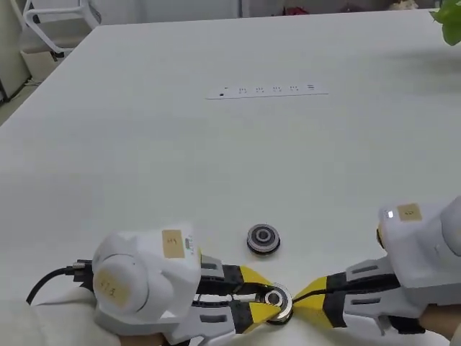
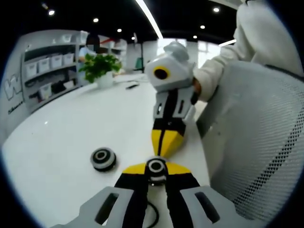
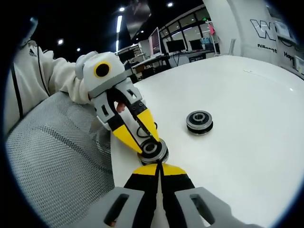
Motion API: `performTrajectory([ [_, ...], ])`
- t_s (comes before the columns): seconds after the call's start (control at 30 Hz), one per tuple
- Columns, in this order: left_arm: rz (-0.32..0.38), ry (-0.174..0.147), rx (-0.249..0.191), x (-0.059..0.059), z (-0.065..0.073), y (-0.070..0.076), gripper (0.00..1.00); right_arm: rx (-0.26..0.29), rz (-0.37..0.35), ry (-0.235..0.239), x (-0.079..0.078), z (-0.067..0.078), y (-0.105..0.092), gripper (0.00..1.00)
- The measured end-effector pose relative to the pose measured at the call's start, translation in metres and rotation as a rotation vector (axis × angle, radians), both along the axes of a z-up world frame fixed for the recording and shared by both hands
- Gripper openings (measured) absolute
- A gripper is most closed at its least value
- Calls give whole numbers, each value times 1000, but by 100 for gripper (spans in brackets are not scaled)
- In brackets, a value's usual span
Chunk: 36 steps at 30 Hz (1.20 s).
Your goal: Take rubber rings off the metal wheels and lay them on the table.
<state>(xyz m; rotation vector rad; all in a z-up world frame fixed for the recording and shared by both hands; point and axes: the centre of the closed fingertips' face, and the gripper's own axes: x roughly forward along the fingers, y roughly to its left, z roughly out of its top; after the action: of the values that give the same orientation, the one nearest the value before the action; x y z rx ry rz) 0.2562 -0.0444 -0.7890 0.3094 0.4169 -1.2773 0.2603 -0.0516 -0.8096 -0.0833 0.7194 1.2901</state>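
Two hand-held grippers meet at the near edge of the white table point(image 1: 216, 158). The left gripper point(image 1: 268, 303) reaches in low and nearly level from the left. Its yellow-tipped jaws pinch a metal wheel point(image 1: 274, 298) by its sides.

Just beyond them a second wheel point(image 1: 263, 239) lies flat on the table, apart from both grippers, with a dark rubber ring point(image 3: 199, 128) around its rim.

The right gripper point(image 1: 295, 294) comes in low from the right. Its jaws are pressed together and their tips rest against the rim of the held wheel. Whether they nip that wheel's ring cannot be told.

The head view adds a socket strip point(image 1: 266, 91) farther up the table. The left gripper view adds the right sleeve point(image 2: 216, 78) behind the opposing gripper, a potted plant point(image 2: 99, 69) on the far side of the table, and a mesh chair back point(image 2: 256, 142). The right gripper view adds the left sleeve point(image 3: 52, 78).
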Motion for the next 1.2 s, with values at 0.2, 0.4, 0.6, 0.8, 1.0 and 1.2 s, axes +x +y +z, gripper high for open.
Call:
performTrajectory([
  [0.2,0,-3,-1,0,1,-2,14,49,-52,74,2,3,-2,0],
  [0.4,-1,-6,1,0,1,-2,14,86,-89,132,3,4,-3,0],
  [0.6,1,-4,-3,-1,1,-2,14,114,-111,177,1,7,0,0],
  [0.8,1,-3,-5,-1,1,-2,14,150,-131,225,0,10,2,0],
  [1.0,1,-3,-5,0,1,-1,14,163,-135,228,0,13,2,0],
  [1.2,-1,-9,-2,0,0,-1,14,178,-137,229,1,15,3,0],
])
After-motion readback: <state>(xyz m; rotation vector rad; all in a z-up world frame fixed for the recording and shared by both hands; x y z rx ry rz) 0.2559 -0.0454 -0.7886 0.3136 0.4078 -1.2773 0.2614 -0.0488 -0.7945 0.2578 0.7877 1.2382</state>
